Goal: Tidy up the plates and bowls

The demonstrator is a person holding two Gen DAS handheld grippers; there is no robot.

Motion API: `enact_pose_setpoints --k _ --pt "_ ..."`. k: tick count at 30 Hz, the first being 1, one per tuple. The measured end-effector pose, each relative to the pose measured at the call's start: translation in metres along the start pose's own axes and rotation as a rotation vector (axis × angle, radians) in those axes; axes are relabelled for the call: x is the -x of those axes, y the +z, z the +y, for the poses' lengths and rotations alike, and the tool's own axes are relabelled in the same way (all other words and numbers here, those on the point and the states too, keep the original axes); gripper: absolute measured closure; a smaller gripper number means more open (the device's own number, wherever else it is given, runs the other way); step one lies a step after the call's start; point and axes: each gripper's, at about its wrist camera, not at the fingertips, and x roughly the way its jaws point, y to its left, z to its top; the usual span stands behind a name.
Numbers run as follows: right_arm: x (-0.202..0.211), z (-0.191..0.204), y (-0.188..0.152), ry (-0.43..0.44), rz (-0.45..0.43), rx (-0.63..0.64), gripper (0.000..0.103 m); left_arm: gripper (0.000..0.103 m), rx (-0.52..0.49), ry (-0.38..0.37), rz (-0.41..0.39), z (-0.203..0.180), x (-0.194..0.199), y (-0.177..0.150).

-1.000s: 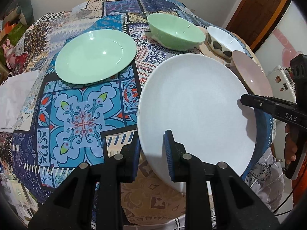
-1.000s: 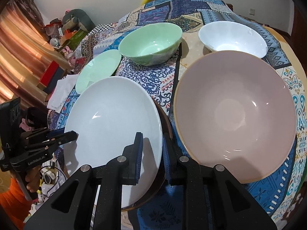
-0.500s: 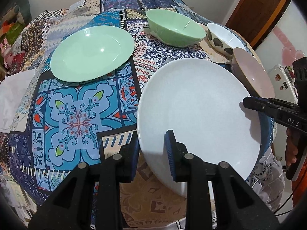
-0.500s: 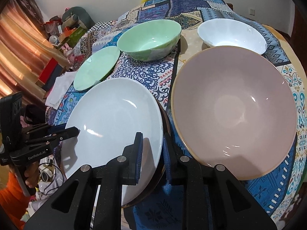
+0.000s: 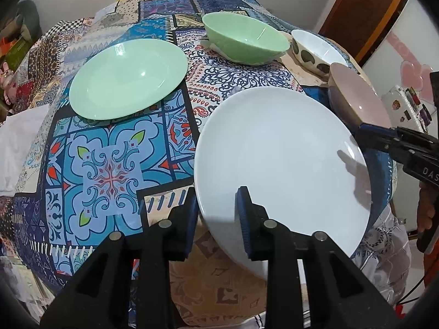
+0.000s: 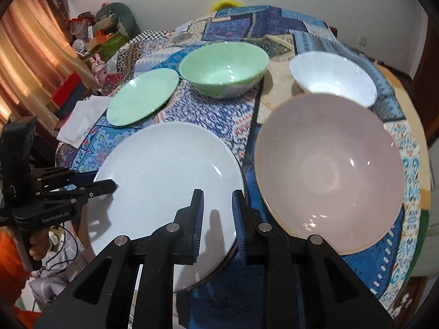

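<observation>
A large white plate (image 5: 279, 153) is held tilted above the table's near edge. My left gripper (image 5: 216, 219) is shut on its near rim. My right gripper (image 6: 218, 219) is shut on the opposite rim; it also shows in the left wrist view (image 5: 365, 134). The white plate (image 6: 164, 186) fills the right wrist view's lower left. A green plate (image 5: 127, 78), a green bowl (image 5: 244, 42), a white spotted bowl (image 5: 315, 52) and a pink bowl (image 6: 329, 167) stand on the patterned tablecloth (image 5: 104, 170).
A dark rim (image 6: 227, 257) shows under the white plate's right edge. White cloth (image 5: 16, 142) lies at the table's left side. Clutter and a curtain (image 6: 30, 54) stand beyond the table. A door (image 5: 356, 8) is at the back right.
The white plate has risen and tilted a little between both grippers. The green plate and bowls have not moved on the table.
</observation>
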Motion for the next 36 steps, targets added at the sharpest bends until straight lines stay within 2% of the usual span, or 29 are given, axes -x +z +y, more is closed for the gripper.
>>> enact_pose_setpoints --k 2,5,9,13,21,23,27,29,36 --pt "0.004 0.008 0.004 -0.001 -0.013 0.023 0.081 0.073 0.008 0.000 -0.019 0.004 0.007 0.000" --pt "0.006 0.020 0.010 -0.016 -0.033 0.058 0.078 0.063 0.002 0.023 -0.078 0.009 0.023 0.001" --pt "0.005 0.034 0.020 0.008 -0.053 0.079 0.076 0.050 0.004 0.054 -0.160 0.020 0.048 0.004" --pt "-0.002 0.052 0.033 0.019 -0.068 0.114 0.076 0.041 0.029 0.085 -0.225 0.039 0.068 0.009" --pt "-0.023 0.075 0.057 0.028 -0.067 0.136 0.073 0.040 0.119 0.145 -0.260 0.093 0.074 0.020" --pt "-0.034 0.078 0.065 0.034 -0.055 0.127 0.066 0.040 0.134 0.162 -0.260 0.106 0.072 0.020" --pt "-0.054 0.082 0.077 0.047 -0.016 0.108 0.064 0.040 0.147 0.200 -0.252 0.129 0.064 0.025" --pt "-0.067 0.084 0.082 0.023 0.006 0.110 0.064 0.040 0.154 0.208 -0.246 0.141 0.059 0.028" --pt "-0.103 0.088 0.106 0.001 0.077 0.102 0.064 0.040 0.185 0.176 -0.215 0.178 0.036 0.051"
